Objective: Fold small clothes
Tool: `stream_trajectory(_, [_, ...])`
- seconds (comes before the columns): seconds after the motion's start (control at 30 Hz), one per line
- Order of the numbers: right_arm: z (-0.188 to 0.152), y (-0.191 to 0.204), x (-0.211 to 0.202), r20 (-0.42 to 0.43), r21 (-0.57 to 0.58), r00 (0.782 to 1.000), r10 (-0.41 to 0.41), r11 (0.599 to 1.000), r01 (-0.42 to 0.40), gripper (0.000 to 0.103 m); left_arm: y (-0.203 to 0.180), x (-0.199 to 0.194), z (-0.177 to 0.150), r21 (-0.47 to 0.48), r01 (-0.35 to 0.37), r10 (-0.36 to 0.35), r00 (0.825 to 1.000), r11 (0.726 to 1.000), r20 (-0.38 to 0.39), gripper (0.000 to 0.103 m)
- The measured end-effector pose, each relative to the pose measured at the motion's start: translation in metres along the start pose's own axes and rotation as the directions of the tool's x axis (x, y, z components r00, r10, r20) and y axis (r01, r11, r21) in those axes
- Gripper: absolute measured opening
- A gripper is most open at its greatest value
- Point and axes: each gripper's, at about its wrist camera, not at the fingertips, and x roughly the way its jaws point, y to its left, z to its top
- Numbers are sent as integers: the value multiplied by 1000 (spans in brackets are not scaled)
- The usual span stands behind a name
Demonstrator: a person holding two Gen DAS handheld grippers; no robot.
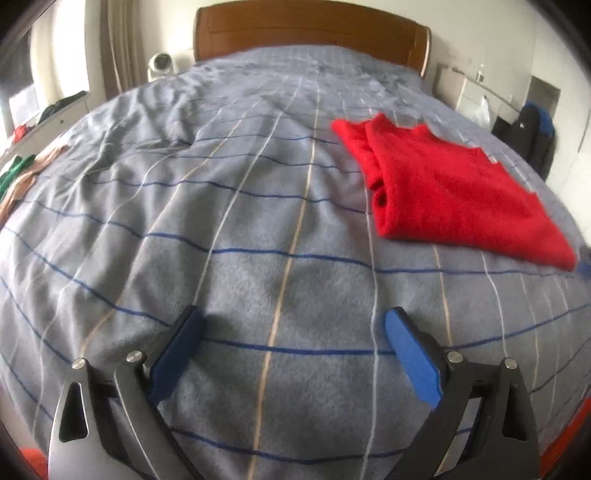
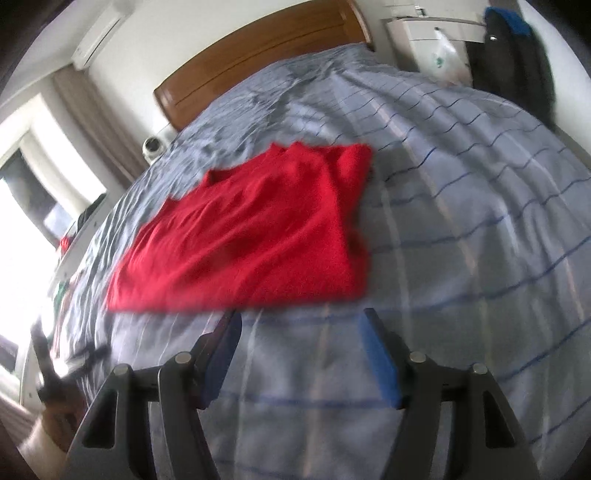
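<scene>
The red sweater (image 2: 251,229) lies partly folded on the bed (image 1: 221,229), both left tongs (image 1: 290,334) and right tongs (image 2: 301,332) hang apart and empty just short of it, so the next move, I'd say, is gripping its near hem.

The sweater (image 1: 450,192) is plain bright red. The bedspread (image 1: 221,221) is grey-blue with thin navy, white and tan check lines. The headboard (image 1: 310,33) is brown wood. The fingers (image 1: 413,362) carry blue pads.
</scene>
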Motion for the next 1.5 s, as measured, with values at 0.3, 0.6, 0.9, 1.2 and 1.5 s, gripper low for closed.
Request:
stream_trajectory(0.3, [81, -35, 73, -103, 157, 993, 62, 987, -45, 72, 8, -2, 5, -13, 23, -23, 1000, 1000, -7, 100])
stream_trajectory(0.6, [108, 27, 83, -165, 82, 983, 83, 994, -70, 10, 47, -12, 11, -160, 39, -38, 999, 986, 10, 100])
stream_trajectory(0.9, [113, 217, 120, -238, -109, 949, 208, 965, -239, 10, 73, -15, 20, -260, 51, -45, 999, 964, 31, 100])
stream_trajectory(1.2, [58, 294, 176, -387, -184, 904, 182, 945, -269, 43, 86, -18, 15, -292, 66, -63, 998, 954, 21, 100])
stream_trajectory(1.5, [64, 284, 106, -166, -468, 981, 99, 868, -167, 51, 89, -15, 16, -315, 82, -82, 997, 946, 14, 100])
